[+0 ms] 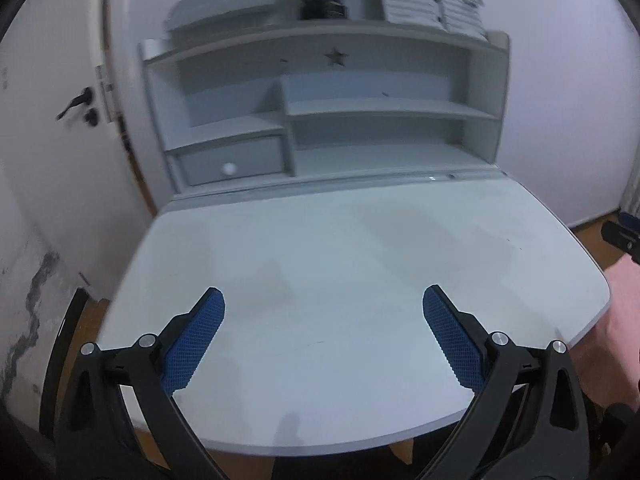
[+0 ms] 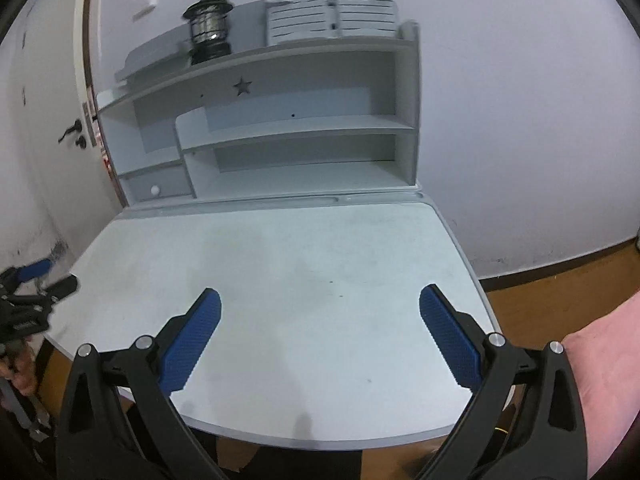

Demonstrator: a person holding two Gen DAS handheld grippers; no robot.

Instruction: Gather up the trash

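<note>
Both grippers are hanging over the near edge of the surface (image 1: 360,264) with nothing in them. The left gripper (image 1: 323,300) is sitting with its jaws spread wide and released, blue pads facing each other across bare tabletop, and the right gripper (image 2: 320,300) is doing exactly the same. My guess is they're being held back and open like that either to scan for something to pick up or because the picking is over; it fits both.

As for the trash: I'm not seeing any. No wrapper, no scrap, no bin in either view. The surface is showing only faint smudges and a few tiny dark specks, too small to call.

Using the hutch (image 2: 280,128) as the landmark: a dark lantern (image 2: 209,28) is standing on top of it toward the left, with pale stacked organiser boxes (image 2: 332,10) to its right. A small drawer with a white knob (image 2: 155,189) is sitting at the hutch's lower left. A door with a black handle (image 1: 76,102) is just left of the hutch, wood floor (image 2: 560,292) right of the surface.
</note>
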